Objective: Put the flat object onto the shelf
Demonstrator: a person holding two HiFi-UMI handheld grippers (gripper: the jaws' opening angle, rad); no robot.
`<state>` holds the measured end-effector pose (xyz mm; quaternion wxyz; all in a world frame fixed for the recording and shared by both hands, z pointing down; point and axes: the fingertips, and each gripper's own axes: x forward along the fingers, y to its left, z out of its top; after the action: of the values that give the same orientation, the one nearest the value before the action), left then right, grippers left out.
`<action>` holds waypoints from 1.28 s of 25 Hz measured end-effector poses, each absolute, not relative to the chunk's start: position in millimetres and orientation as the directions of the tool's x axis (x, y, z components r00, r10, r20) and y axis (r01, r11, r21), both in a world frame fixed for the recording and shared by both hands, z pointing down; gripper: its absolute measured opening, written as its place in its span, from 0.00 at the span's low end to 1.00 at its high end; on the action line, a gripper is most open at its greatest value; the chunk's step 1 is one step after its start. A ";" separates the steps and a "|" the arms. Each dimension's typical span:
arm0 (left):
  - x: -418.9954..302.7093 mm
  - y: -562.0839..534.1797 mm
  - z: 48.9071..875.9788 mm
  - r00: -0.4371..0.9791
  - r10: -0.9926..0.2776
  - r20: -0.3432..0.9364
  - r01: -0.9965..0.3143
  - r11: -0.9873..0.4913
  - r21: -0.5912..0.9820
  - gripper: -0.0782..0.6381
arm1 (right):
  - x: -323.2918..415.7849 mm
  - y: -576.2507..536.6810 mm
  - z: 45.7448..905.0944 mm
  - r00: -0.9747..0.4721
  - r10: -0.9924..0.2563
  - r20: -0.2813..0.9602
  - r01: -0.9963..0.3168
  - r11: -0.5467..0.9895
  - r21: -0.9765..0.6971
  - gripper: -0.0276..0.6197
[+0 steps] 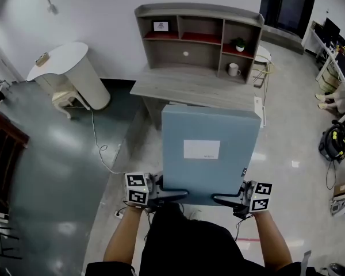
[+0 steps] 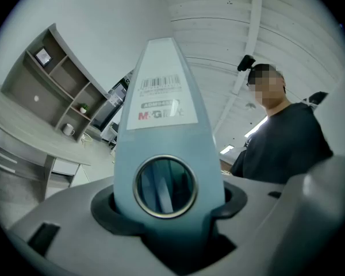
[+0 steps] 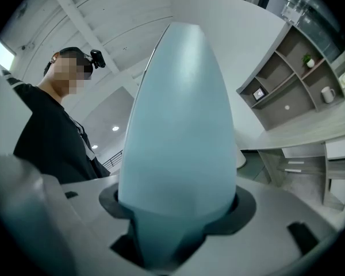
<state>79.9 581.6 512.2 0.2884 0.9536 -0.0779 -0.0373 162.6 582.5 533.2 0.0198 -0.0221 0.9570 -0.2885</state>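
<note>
Clamping blue file (image 1: 210,131) at near corners w/ L tongs (image 1: 173,196) & R tongs (image 1: 225,199), both spread wide across its thickness, facing shelf (image 1: 198,33).

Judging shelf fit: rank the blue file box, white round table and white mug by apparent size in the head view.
1. blue file box, though nearness to the camera enlarges it
2. white round table
3. white mug
</note>
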 end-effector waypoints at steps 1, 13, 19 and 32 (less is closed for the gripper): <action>78.6 581.2 511.8 0.985 -0.170 -0.024 -0.129 -0.822 0.554 0.52 | 161.3 581.9 533.3 -0.998 -0.054 -0.029 -0.029 0.832 -0.554 0.50; 56.9 533.8 523.4 0.987 -0.153 -0.055 -0.096 -0.819 0.565 0.52 | 140.0 536.2 540.4 -0.998 -0.069 0.005 -0.060 0.830 -0.554 0.50; 24.5 466.8 529.9 0.984 -0.161 -0.072 -0.089 -0.804 0.588 0.52 | 108.1 468.6 545.7 -0.998 -0.066 0.024 -0.068 0.813 -0.578 0.50; -56.9 307.9 512.5 0.986 -0.130 -0.105 -0.044 -0.807 0.588 0.52 | 28.1 314.6 530.8 -0.994 -0.108 0.035 -0.108 0.805 -0.584 0.50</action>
<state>-56.9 307.9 512.5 0.3068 0.9481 -0.0459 -0.0701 28.1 314.6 530.8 -0.0001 -0.0568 0.9499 -0.3073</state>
